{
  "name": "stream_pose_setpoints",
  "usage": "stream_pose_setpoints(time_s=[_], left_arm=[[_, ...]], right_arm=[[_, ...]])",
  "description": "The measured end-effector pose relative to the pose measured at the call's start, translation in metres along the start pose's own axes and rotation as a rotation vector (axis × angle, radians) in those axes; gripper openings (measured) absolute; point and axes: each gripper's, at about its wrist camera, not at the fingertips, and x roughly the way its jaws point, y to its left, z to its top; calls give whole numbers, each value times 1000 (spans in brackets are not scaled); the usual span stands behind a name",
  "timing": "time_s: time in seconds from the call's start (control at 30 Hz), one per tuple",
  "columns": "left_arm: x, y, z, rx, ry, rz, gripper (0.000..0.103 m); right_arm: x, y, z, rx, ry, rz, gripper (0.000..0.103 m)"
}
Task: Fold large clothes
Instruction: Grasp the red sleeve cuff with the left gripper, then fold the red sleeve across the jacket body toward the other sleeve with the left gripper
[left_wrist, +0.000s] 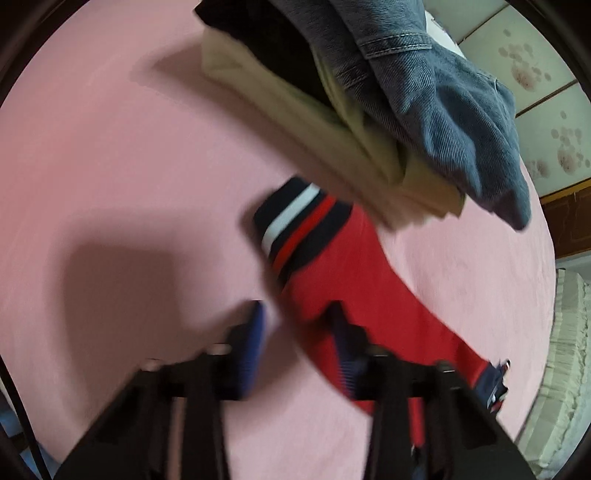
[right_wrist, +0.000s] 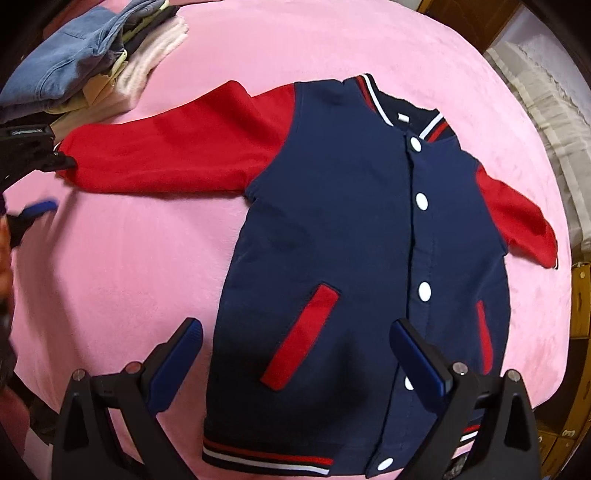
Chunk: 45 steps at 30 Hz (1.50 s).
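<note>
A navy varsity jacket (right_wrist: 332, 229) with red sleeves and white snap buttons lies flat, front up, on the pink bedspread (right_wrist: 122, 266). Its left sleeve (right_wrist: 166, 147) stretches out sideways; the striped cuff (left_wrist: 295, 221) and red sleeve (left_wrist: 369, 295) show in the left wrist view. My left gripper (left_wrist: 295, 314) is open, its fingers astride the sleeve's edge near the cuff; it also shows at the left edge of the right wrist view (right_wrist: 44, 184). My right gripper (right_wrist: 295, 332) is open and empty above the jacket's lower front, near the red pocket trim (right_wrist: 301, 336).
A stack of folded clothes (right_wrist: 92, 66) with a denim piece (left_wrist: 443, 110) on top sits on the bed just beyond the sleeve cuff. The bed's edge with white lace fabric (right_wrist: 532, 92) and wooden furniture (right_wrist: 580, 314) lie to the right.
</note>
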Motion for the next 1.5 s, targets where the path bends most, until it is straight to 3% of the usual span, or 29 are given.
stream_pose_setpoints(time_s=[0.13, 0.23, 0.4, 0.5, 0.57, 0.63, 0.73, 0.8, 0.83, 0.87, 0.97, 1.07, 1.13, 1.17, 1.2, 1.23, 1.27, 1.33, 1.5], left_arm=[[-9, -15, -3, 21, -118, -3, 9], [-30, -29, -10, 59, -213, -47, 5], [-80, -83, -42, 236, -351, -152, 5], [-100, -123, -68, 355, -364, -210, 5], [-101, -142, -88, 396, -313, -213, 5], [-93, -145, -104, 348, -240, -197, 8], [-70, -126, -104, 189, -152, -117, 30], [-56, -104, -94, 79, -129, -67, 64], [-52, -92, -88, 31, -132, -43, 71], [-53, -77, -93, 0, -141, -29, 73], [-43, -40, -69, -102, -154, 34, 76], [-32, -10, -44, -170, -165, 36, 76], [-24, 4, -29, -191, -178, 25, 75], [-21, 8, -21, -189, -185, 10, 67], [-15, 9, -14, -175, -191, -11, 45], [-5, 8, -7, -149, -185, -17, 34], [4, 6, 0, -118, -163, 4, 16], [14, 2, 9, -74, -146, 20, 11], [-5, -21, 2, 57, -240, 6, 8]], right_arm=[[6, -11, -2, 4, 16, -19, 101], [8, -34, -3, 55, 22, -16, 101], [5, -73, 1, 93, -1, -22, 101], [3, -104, 5, 109, -20, -30, 101], [2, -123, 6, 120, -25, -31, 101], [0, -147, 8, 127, -25, -33, 101], [-2, -174, 8, 121, -36, -47, 101], [-2, -185, 8, 105, -40, -65, 101], [-1, -191, 7, 97, -39, -73, 101], [-1, -193, 6, 94, -37, -78, 101], [4, -197, 1, 96, -15, -82, 101], [14, -189, -2, 100, 23, -71, 101], [23, -178, -3, 108, 50, -70, 101], [25, -174, -4, 118, 58, -73, 101], [26, -169, -3, 132, 65, -75, 101], [28, -164, -1, 149, 72, -71, 101], [29, -161, 0, 161, 75, -64, 101], [29, -152, 5, 204, 76, -35, 101], [25, -136, 18, 245, 51, -30, 101]])
